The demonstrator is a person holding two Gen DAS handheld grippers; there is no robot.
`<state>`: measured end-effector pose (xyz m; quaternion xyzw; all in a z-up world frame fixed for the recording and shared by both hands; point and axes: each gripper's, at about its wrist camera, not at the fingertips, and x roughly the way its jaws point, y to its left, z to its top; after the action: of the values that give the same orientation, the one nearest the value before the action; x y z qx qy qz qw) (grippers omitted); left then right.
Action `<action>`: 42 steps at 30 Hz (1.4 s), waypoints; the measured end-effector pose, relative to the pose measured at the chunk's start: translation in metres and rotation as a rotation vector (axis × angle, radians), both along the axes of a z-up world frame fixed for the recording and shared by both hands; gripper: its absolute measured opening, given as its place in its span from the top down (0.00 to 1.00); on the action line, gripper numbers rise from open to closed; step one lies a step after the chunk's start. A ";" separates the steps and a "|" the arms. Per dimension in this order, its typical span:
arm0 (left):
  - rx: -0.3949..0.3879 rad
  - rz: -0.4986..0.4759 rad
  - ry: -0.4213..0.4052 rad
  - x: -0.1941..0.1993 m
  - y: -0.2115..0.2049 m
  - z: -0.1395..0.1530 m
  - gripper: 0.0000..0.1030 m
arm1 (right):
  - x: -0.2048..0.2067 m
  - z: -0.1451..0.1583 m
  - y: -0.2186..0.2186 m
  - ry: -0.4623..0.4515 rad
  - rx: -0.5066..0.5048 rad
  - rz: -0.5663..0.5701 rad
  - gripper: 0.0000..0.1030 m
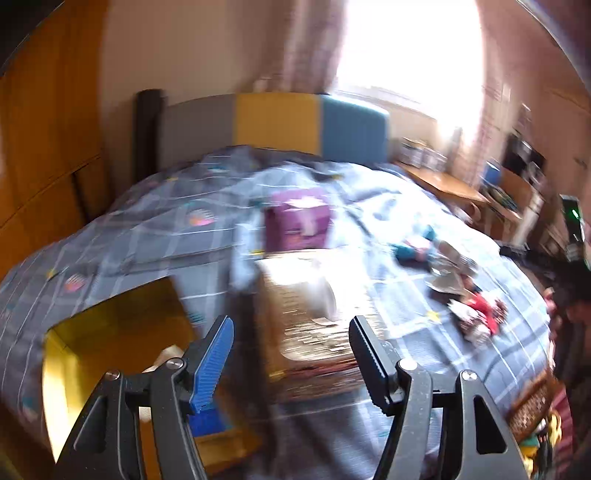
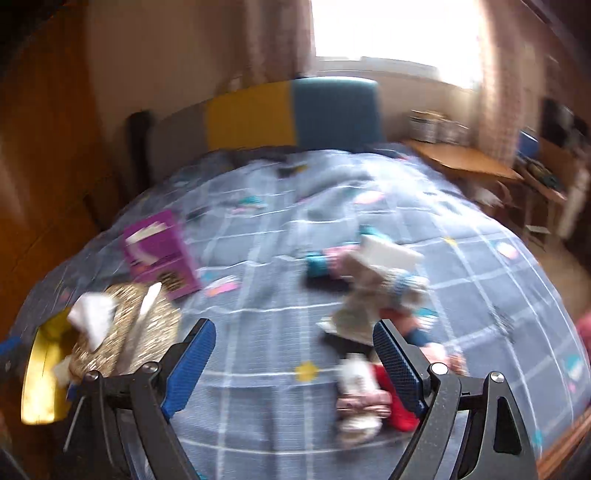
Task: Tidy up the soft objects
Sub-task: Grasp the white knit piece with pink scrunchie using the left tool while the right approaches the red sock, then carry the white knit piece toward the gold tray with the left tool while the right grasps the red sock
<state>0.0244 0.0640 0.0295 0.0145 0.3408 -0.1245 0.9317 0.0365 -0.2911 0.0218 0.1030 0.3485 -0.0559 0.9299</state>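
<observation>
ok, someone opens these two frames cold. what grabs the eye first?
Probably the blown-out window behind the grey, yellow and blue headboard, then the grey checked bedspread that fills both views. On it, a purple box lies left of a scatter of small soft items, blurred. Both tools, left and right, are open and hold nothing.

no readable text, labels blurred throughout

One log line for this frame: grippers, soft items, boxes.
left gripper: open, empty | right gripper: open, empty | socks: loose on bed | gold box: holds white item | purple box: on bed
</observation>
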 end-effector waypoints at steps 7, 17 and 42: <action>-0.021 -0.274 0.139 0.027 -0.103 -0.012 0.37 | -0.013 -0.012 -0.094 0.040 0.106 -0.360 0.14; -0.026 -0.483 0.397 0.067 -0.230 -0.082 0.50 | -0.029 -0.019 -0.108 0.056 0.103 -0.301 0.14; -0.075 -0.485 0.449 0.078 -0.265 -0.126 0.64 | 0.008 -0.053 -0.119 0.232 0.230 -0.140 0.19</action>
<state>0.1026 -0.2007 -0.0961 0.0331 0.5194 -0.3550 0.7765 0.0441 -0.4099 -0.0313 0.2257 0.4494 -0.0917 0.8595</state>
